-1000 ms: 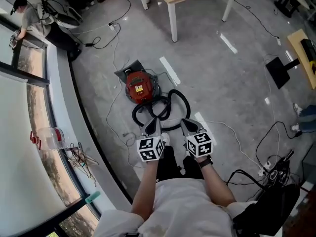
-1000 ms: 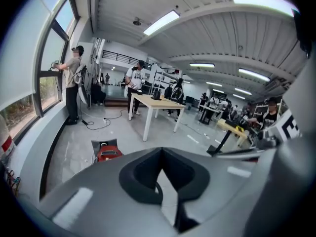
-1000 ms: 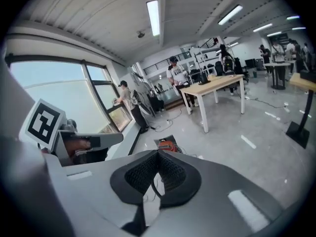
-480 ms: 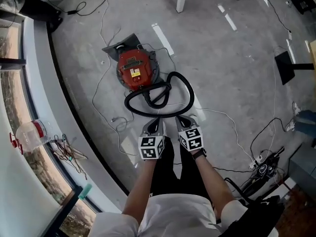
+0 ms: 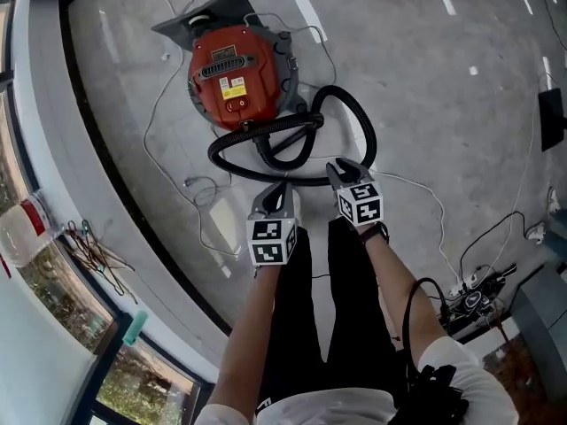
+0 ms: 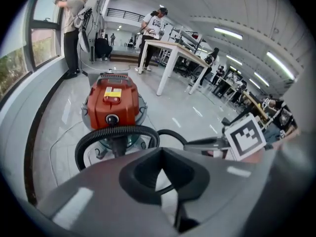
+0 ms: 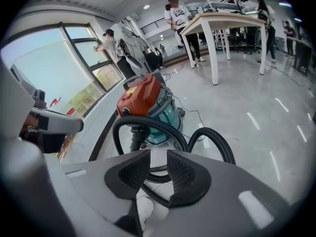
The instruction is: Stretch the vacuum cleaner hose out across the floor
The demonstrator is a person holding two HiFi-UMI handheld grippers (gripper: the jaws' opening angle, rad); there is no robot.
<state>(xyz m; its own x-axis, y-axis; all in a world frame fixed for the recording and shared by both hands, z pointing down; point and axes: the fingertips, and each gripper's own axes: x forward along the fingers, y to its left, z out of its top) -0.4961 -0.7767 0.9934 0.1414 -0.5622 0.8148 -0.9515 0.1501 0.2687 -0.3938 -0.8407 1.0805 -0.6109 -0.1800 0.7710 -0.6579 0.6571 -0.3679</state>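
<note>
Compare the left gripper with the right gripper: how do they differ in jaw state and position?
The left gripper's jaws are together; the right gripper's jaws stand slightly apart, having just been opening, with nothing between them. The right gripper reaches further forward than the left gripper. Both point down at the coiled hose; neither holds it.

Glossy grey floor, pale table (probably wooden), tall windows.

I've lowered my left gripper and right gripper toward the hose coiled at 12 o'clock. The right one's fingers have just been opening, with nothing gripped.
</note>
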